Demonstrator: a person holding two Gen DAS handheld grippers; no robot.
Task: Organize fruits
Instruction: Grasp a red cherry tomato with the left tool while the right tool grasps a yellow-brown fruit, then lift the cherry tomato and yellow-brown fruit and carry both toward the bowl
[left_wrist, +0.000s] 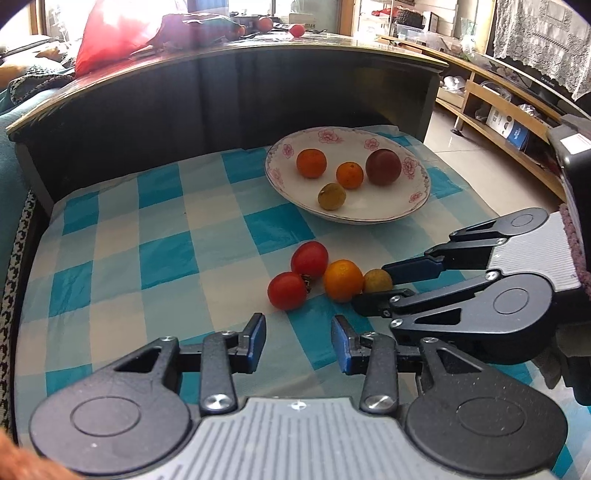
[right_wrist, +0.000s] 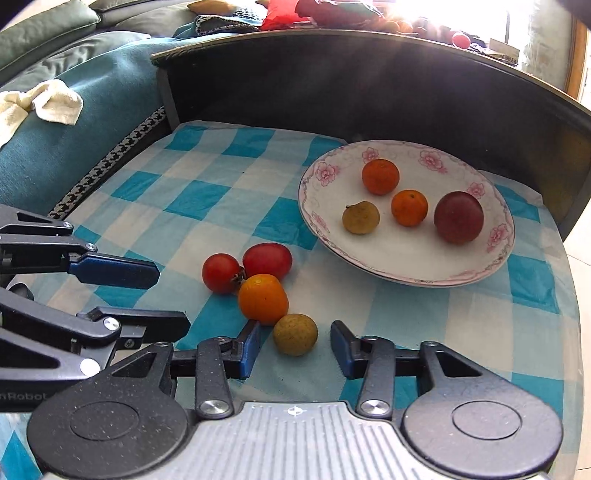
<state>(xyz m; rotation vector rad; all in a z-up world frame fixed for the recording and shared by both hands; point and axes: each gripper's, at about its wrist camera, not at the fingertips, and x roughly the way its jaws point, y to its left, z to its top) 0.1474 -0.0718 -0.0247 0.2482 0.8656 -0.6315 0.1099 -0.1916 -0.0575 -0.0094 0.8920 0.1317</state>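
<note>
A white plate with pink flowers (left_wrist: 406, 210) (right_wrist: 325, 221) holds two oranges, a dark red plum (left_wrist: 383, 166) and a small yellow-brown fruit. On the checked cloth lie two red tomatoes (left_wrist: 309, 259) (right_wrist: 266, 260), an orange (left_wrist: 342, 280) (right_wrist: 263, 298) and a yellow-brown fruit (left_wrist: 377, 281) (right_wrist: 295, 334). My right gripper (right_wrist: 295, 345) (left_wrist: 373, 286) is open, its fingers on either side of that yellow-brown fruit. My left gripper (left_wrist: 298, 341) (right_wrist: 171, 299) is open and empty, just short of the tomatoes.
A blue and white checked cloth (left_wrist: 155, 229) covers the low surface. A dark curved wall (left_wrist: 221, 96) stands behind the plate. A teal sofa with a cream towel (right_wrist: 44, 103) lies to the left. Wooden shelves (left_wrist: 498, 110) stand at the right.
</note>
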